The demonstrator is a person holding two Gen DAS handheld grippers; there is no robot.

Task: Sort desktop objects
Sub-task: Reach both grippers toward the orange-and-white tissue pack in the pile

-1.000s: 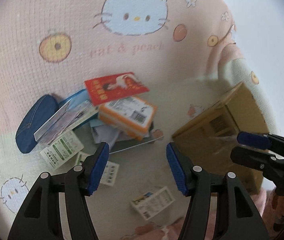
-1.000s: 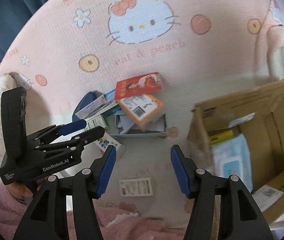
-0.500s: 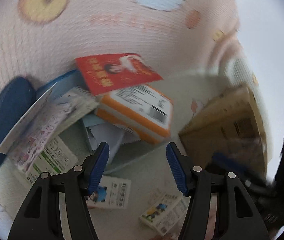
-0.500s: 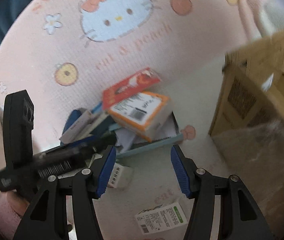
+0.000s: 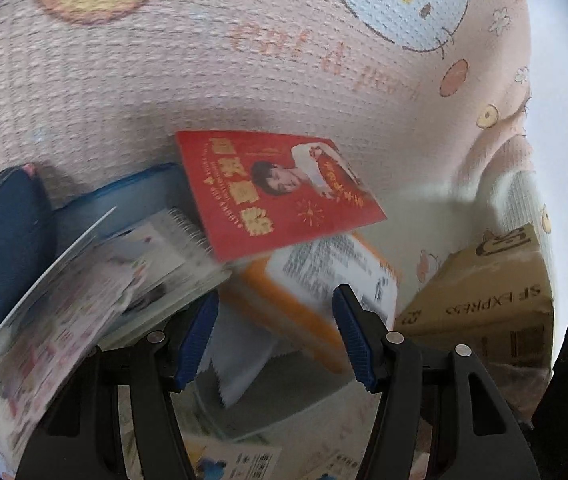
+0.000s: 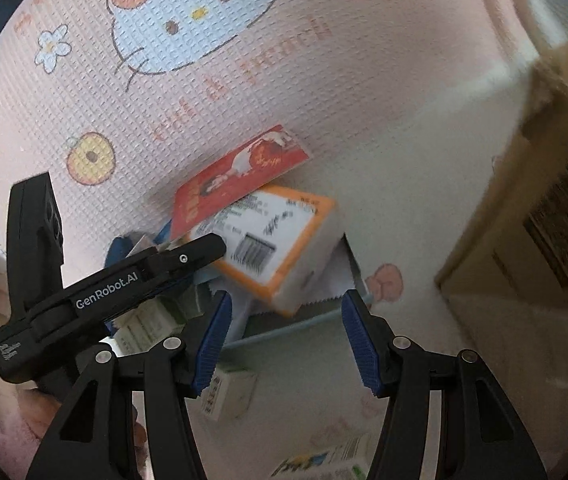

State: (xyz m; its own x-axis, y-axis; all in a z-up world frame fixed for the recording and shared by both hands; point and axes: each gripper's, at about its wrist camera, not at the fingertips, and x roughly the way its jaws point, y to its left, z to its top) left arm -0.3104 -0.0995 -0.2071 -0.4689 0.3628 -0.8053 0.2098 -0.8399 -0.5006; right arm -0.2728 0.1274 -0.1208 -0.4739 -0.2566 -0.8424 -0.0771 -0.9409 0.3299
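Observation:
A pile of desk items lies on a pink cartoon-print blanket. On top rests a red booklet (image 5: 284, 188) (image 6: 240, 172), leaning on an orange-and-white box (image 5: 324, 280) (image 6: 280, 240). Left of them are a spiral notebook (image 5: 96, 280) and a dark blue case (image 5: 0, 248). My left gripper (image 5: 276, 332) hangs open just above the orange box, nothing between its blue pads. My right gripper (image 6: 284, 340) is open too, close over the same box's near corner. In the right wrist view the left gripper (image 6: 200, 252) reaches in from the left, over the pile.
A brown cardboard box (image 5: 484, 300) (image 6: 544, 220) stands to the right of the pile. Small printed packets (image 6: 224, 396) (image 6: 324, 464) lie loose on the blanket near the grippers. A grey tray edge (image 6: 304, 316) shows under the pile.
Both grippers have come down and closer to the pile, which now fills more of each view. Their jaws kept the same width. The left gripper now sits over the pile in the right view.

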